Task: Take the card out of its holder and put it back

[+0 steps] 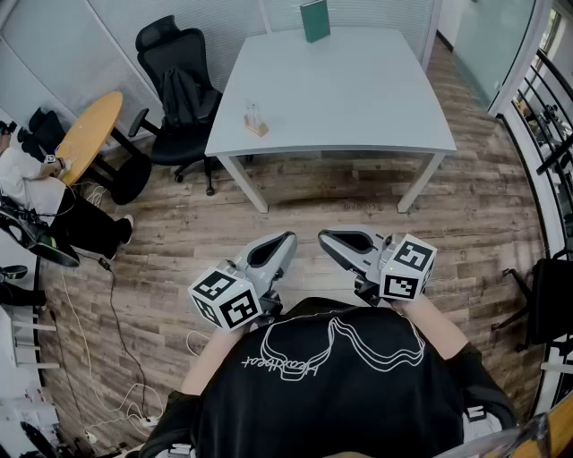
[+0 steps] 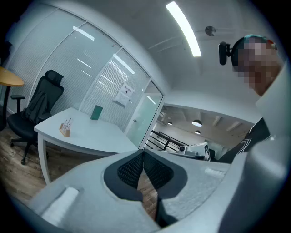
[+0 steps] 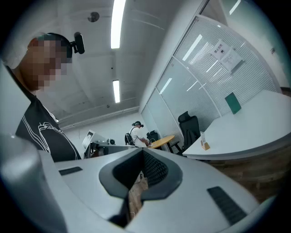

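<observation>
**Operator:** What surrounds the work area?

**Technician:** A white table (image 1: 358, 98) stands on the wood floor (image 1: 295, 201). A green upright panel (image 1: 314, 20) stands at the table's far edge. A black office chair (image 1: 175, 89) is just beside the table's left side. Further left are a round yellow table (image 1: 89, 134) and a seated person (image 1: 22, 174). Cables (image 1: 98, 358) lie on the floor at lower left. A strip of floor and the table's near edge lie between the grippers and the holder.

**Operator:** Where is the card?

**Technician:** The card (image 1: 254, 114) sits in its holder (image 1: 257, 128) on the table, near the left near corner. It is well apart from both grippers, ahead of them and closer to the left one. The left gripper view shows the holder far left of the jaws. The right gripper view shows it to the right.

**Operator:** What is the card's orientation?

**Technician:** It stands upright in a small wooden base. It is too small to tell which way its face points.

**Operator:** What is the gripper status?

**Technician:** The left gripper (image 1: 286, 238) and right gripper (image 1: 323, 237) are held close to the person's torso, tips toward the table. On each, the jaws are pressed together with nothing between the pads.
</observation>
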Demonstrator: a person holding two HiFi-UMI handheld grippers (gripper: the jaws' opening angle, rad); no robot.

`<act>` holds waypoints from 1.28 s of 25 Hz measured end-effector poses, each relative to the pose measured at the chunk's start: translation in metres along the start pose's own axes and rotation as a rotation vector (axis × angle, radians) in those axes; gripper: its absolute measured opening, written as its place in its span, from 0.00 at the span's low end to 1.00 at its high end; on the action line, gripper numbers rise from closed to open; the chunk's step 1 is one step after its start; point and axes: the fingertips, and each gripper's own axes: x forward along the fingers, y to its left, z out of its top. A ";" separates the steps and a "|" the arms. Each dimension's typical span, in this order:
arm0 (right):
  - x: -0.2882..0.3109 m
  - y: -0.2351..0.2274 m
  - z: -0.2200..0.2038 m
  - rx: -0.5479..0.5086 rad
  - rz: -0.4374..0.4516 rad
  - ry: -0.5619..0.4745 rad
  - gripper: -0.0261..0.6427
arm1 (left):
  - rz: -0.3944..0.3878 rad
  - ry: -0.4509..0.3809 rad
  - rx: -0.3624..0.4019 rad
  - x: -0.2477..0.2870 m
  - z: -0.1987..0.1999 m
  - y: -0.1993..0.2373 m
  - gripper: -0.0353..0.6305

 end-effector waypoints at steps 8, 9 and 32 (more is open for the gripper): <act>0.001 0.000 -0.004 -0.002 -0.004 0.012 0.05 | -0.003 -0.010 -0.003 -0.001 0.001 0.002 0.07; 0.001 0.000 -0.004 0.000 -0.005 0.013 0.05 | -0.003 -0.010 -0.005 -0.001 0.000 0.002 0.07; 0.029 -0.015 -0.012 0.065 -0.007 0.032 0.05 | 0.034 -0.024 -0.063 -0.018 -0.003 0.033 0.07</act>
